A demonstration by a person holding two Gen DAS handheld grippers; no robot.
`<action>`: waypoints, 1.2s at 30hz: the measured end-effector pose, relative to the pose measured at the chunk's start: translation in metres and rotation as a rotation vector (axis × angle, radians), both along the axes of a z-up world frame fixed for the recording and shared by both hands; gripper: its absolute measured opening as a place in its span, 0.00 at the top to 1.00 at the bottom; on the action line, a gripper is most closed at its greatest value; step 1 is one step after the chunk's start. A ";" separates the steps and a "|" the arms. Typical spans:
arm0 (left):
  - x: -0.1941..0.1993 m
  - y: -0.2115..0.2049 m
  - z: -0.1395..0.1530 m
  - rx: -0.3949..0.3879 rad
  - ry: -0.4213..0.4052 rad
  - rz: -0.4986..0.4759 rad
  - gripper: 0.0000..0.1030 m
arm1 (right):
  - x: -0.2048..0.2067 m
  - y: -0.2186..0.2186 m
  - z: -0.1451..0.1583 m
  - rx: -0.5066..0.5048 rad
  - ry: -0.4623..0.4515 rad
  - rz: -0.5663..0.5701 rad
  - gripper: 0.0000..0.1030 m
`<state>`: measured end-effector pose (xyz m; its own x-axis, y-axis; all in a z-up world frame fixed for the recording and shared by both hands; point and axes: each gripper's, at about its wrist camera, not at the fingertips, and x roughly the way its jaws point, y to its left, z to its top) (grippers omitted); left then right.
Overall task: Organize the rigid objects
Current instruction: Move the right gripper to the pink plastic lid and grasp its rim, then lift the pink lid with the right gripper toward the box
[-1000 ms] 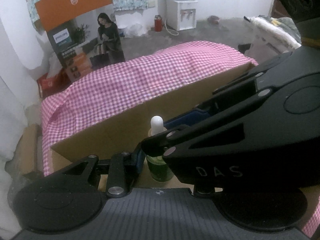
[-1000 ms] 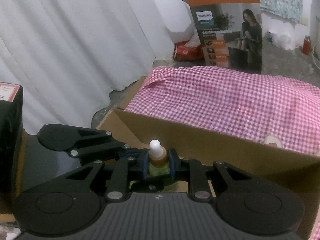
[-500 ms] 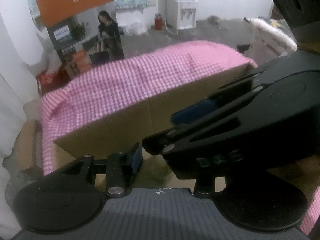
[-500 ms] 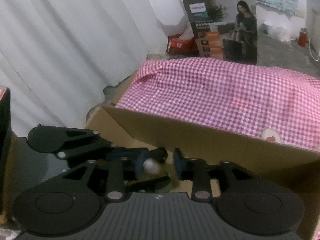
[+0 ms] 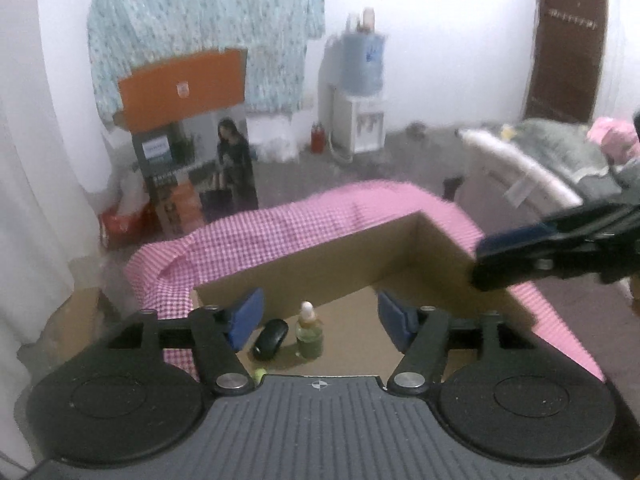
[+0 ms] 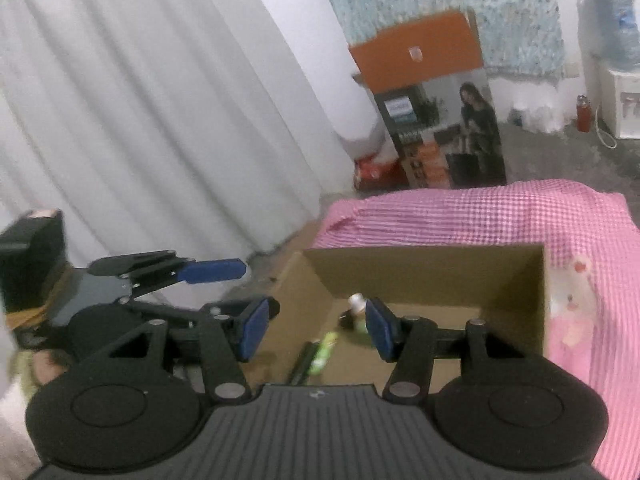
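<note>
A small green dropper bottle [image 5: 309, 334] with a white tip stands upright on the floor of an open cardboard box [image 5: 352, 268], beside a black computer mouse [image 5: 271, 338]. The bottle shows in the right wrist view [image 6: 359, 312] too, partly behind my right finger pad. A green tube [image 6: 324, 353] and a dark stick lie in the box. My left gripper [image 5: 320, 318] is open and empty above the box. My right gripper [image 6: 316, 328] is open and empty, raised above the box; it also shows at the right of the left wrist view [image 5: 532, 256].
The box sits on a pink checked cloth [image 5: 304, 224]. A white curtain [image 6: 160, 120] hangs at the left. A tall printed carton [image 5: 192, 156] and a water dispenser [image 5: 360, 112] stand on the floor behind. A pink soft toy [image 6: 572, 300] lies right of the box.
My right gripper opened and let go of the dropper bottle, which now stands in the box. Both grippers have risen and drawn back from the box.
</note>
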<state>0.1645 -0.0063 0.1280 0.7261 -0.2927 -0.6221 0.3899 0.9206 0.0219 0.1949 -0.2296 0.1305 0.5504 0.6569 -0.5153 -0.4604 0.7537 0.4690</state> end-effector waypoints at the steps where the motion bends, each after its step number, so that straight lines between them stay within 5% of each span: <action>1: -0.012 0.002 0.002 -0.008 -0.013 -0.005 0.33 | -0.014 -0.005 0.004 0.018 -0.010 0.001 0.45; 8: -0.070 0.005 -0.019 -0.050 0.017 -0.068 0.25 | -0.103 -0.028 0.004 0.159 -0.025 0.052 0.45; 16: -0.086 -0.008 -0.094 -0.045 0.190 -0.133 0.22 | -0.114 -0.033 -0.080 0.169 0.174 -0.022 0.45; 24: -0.088 -0.043 -0.148 0.093 0.267 -0.196 0.21 | -0.098 -0.004 -0.152 -0.030 0.272 -0.079 0.53; 31: -0.088 -0.063 -0.170 0.202 0.274 -0.218 0.20 | -0.087 0.022 -0.173 -0.169 0.267 -0.028 0.67; 36: -0.085 -0.065 -0.173 0.191 0.284 -0.225 0.19 | -0.080 0.024 -0.179 -0.207 0.272 -0.008 0.79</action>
<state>0.0795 -0.0714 -0.0449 0.4485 -0.2844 -0.8473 0.5960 0.8017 0.0464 0.1145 -0.2054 -0.0486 0.3796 0.5195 -0.7655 -0.3333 0.8487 0.4106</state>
